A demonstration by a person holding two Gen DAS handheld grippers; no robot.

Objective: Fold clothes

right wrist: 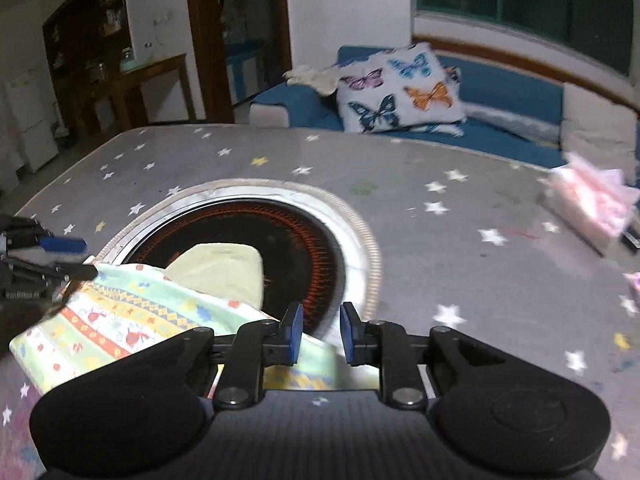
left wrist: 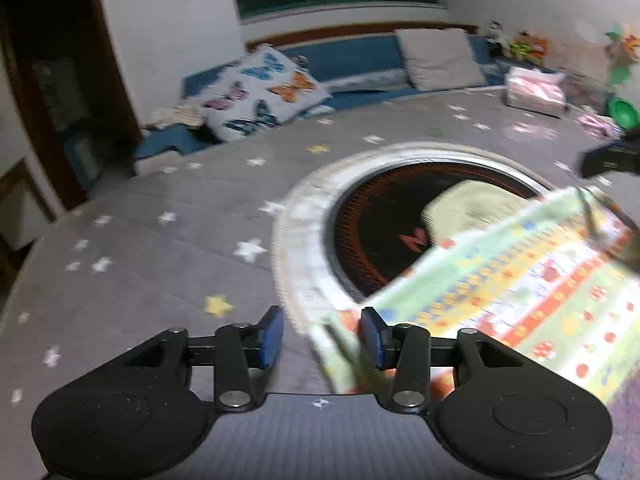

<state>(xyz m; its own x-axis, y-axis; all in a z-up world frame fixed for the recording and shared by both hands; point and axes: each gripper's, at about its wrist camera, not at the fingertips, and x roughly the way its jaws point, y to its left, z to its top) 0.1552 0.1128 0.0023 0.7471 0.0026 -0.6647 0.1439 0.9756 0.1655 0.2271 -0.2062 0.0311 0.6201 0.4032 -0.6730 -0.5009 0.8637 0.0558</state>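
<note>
Surroundings: a grey star-printed table cover point(right wrist: 440, 232) spans the work surface. Set into its middle is a round black heater plate point(right wrist: 296, 248) with orange ribbing and a pale metal rim. Beyond the table stands a blue sofa point(right wrist: 512, 92) carrying a butterfly-print cushion point(right wrist: 396, 92); a pink tissue pack point(right wrist: 588, 200) sits near the table's right edge. A cream folded cloth point(right wrist: 224, 268) lies on the heater plate.

Materials: the patterned garment point(left wrist: 520, 280) is soft fabric in green, yellow and orange-red bands with small motifs. It lies at the near edge of the table, overlapping the heater rim and part of the cream cloth. Motion blur softens the detail.

Grippers: the left gripper point(left wrist: 322, 338) stands wide apart; a corner of the garment lies against its right blue pad, not pinched. The right gripper point(right wrist: 321, 332) is parted moderately, its pads clear of each other, with the garment's edge passing beneath them; no clamping is seen.
</note>
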